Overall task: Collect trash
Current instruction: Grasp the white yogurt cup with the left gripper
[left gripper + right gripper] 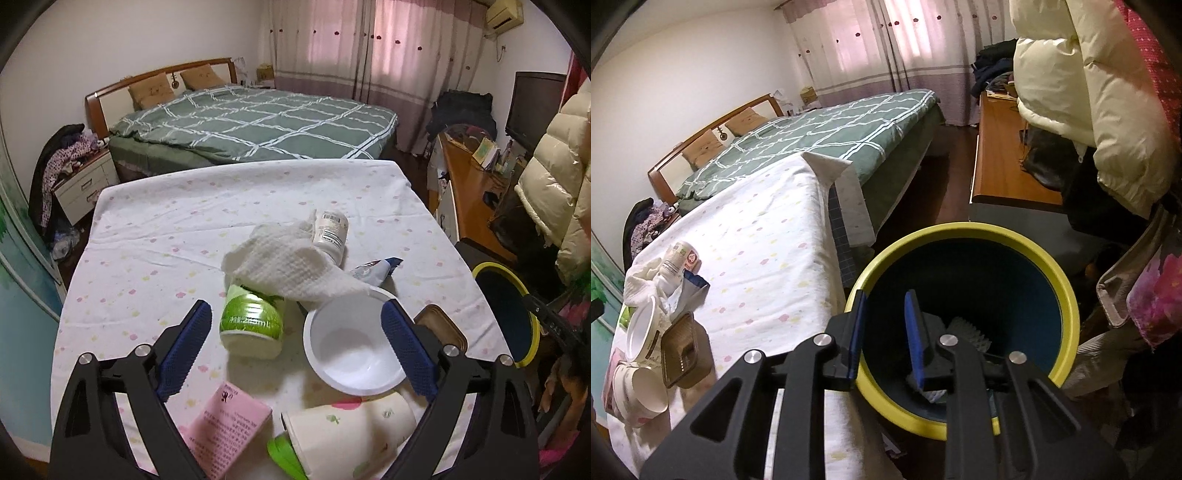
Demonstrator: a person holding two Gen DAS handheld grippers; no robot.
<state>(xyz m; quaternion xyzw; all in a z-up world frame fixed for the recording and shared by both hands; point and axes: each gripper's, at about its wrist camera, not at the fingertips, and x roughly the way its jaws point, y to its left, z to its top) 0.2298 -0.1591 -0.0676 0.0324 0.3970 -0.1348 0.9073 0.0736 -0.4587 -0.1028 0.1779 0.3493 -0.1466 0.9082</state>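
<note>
Overturned paper cup (pixel 354 428) and pink carton (pixel 229 424) lie nearest on the cloth-covered table (pixel 155 229), beneath the left gripper (pixel 295 332), jaws wide and empty over a white bowl (pixel 347 350) and green bottle (pixel 251 325). Beside the table's right edge, the right gripper (pixel 886 325), jaws narrow, holds nothing above a yellow-rimmed bin (pixel 1067 295) containing white trash (pixel 967 328). A bed (pixel 258 118) stands beyond.

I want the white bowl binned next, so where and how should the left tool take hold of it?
Grip the white bowl by its thin rim, one pad inside and one outside, coming from the near side. It sits tipped with its open mouth facing the left tool, so the rim is exposed, while its body looks wide for the pads.
</note>
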